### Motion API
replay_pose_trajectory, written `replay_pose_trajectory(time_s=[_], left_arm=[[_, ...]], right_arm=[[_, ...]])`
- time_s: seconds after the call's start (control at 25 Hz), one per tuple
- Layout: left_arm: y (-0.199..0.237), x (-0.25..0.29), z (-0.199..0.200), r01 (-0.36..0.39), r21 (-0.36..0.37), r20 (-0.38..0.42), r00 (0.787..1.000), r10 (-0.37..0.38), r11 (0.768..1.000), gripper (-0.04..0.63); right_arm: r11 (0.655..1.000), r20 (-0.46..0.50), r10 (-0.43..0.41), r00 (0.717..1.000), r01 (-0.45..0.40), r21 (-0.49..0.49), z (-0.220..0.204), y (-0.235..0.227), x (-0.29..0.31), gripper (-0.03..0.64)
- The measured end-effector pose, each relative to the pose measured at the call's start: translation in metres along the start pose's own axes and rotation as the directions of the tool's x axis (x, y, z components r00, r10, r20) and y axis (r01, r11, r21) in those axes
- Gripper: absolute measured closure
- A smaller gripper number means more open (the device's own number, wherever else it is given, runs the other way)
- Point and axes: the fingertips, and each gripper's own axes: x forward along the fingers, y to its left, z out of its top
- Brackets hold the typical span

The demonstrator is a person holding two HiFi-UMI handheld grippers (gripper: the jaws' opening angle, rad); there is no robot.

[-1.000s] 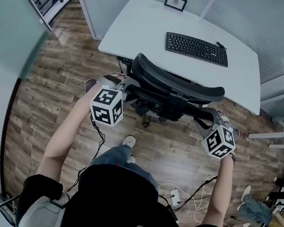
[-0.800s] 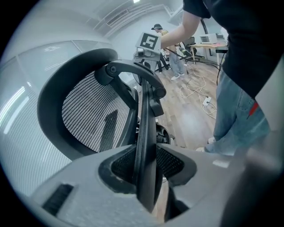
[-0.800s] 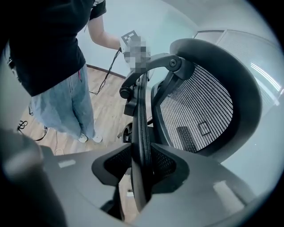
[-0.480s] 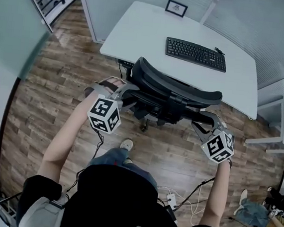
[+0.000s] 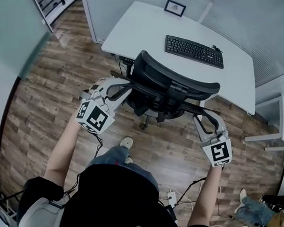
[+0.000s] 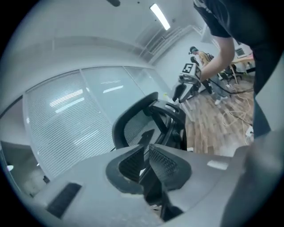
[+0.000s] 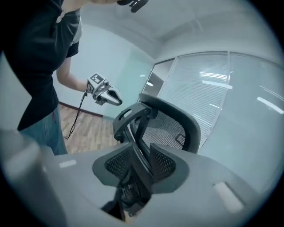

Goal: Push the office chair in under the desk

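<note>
The black mesh office chair (image 5: 175, 83) stands at the front edge of the white desk (image 5: 140, 30), with its seat partly beneath the top. My left gripper (image 5: 117, 89) is at the chair's left armrest (image 5: 107, 91). Its jaws have just been closing, and in the left gripper view (image 6: 145, 153) the pads pinch a thin dark armrest bar. My right gripper (image 5: 205, 120) is at the right armrest (image 5: 212, 120). Its jaws have also just been closing, and in the right gripper view (image 7: 141, 153) the pads press on the armrest strut that passes between them.
A black keyboard (image 5: 194, 50) and a small framed picture (image 5: 175, 8) lie on the desk. A white side table (image 5: 276, 123) stands to the right. Cables and a power strip (image 5: 176, 196) lie on the wooden floor behind me. Glass partitions stand behind the desk.
Both grippers have rolled and tilted, and their marker cubes sit lower in the head view. Both pairs of jaws have closed on the armrests. The chair has shifted slightly toward the desk.
</note>
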Motion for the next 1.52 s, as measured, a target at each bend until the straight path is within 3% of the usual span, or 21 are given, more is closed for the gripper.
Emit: replay_pose_trajectory(time_s=[0.16, 0.32, 0.52, 0.68, 0.92, 1.08, 1.36, 1.52], left_arm=[[0.017, -0.017, 0.019, -0.131, -0.187, 0.077, 0.986, 0.148, 0.974, 0.588], [0.022, -0.031, 0.027, -0.201, -0.360, 0.115, 0.959, 0.257, 0.911, 0.588], [0.018, -0.041, 0.025, -0.229, -0.484, 0.128, 0.936, 0.327, 0.845, 0.588], [0.007, -0.046, 0.025, -0.228, -0.521, 0.136, 0.929, 0.344, 0.823, 0.588], [-0.003, -0.052, 0.019, -0.256, -0.561, 0.118, 0.917, 0.382, 0.788, 0.588], [-0.011, -0.056, 0.014, -0.252, -0.578, 0.103, 0.921, 0.376, 0.776, 0.588], [-0.017, -0.064, 0.015, -0.250, -0.568, 0.097, 0.926, 0.365, 0.784, 0.588], [-0.016, -0.067, 0.017, -0.256, -0.565, 0.096, 0.924, 0.370, 0.785, 0.588]], right_arm=[[0.986, 0.121, -0.120, 0.985, 0.104, 0.131, 0.017, 0.003, -0.014, 0.511], [0.945, 0.179, -0.247, 0.952, 0.196, 0.261, 0.022, 0.006, -0.032, 0.541], [0.874, 0.219, -0.401, 0.890, 0.300, 0.382, 0.024, 0.008, -0.052, 0.571], [0.813, 0.215, -0.500, 0.839, 0.370, 0.449, 0.022, 0.011, -0.069, 0.609], [0.697, 0.182, -0.632, 0.754, 0.450, 0.558, 0.009, 0.010, -0.094, 0.609], [0.642, 0.138, -0.683, 0.717, 0.498, 0.583, 0.003, 0.014, -0.102, 0.609], [0.598, 0.098, -0.719, 0.688, 0.540, 0.593, -0.007, 0.024, -0.112, 0.611], [0.598, 0.103, -0.723, 0.683, 0.543, 0.589, -0.007, 0.023, -0.116, 0.611]])
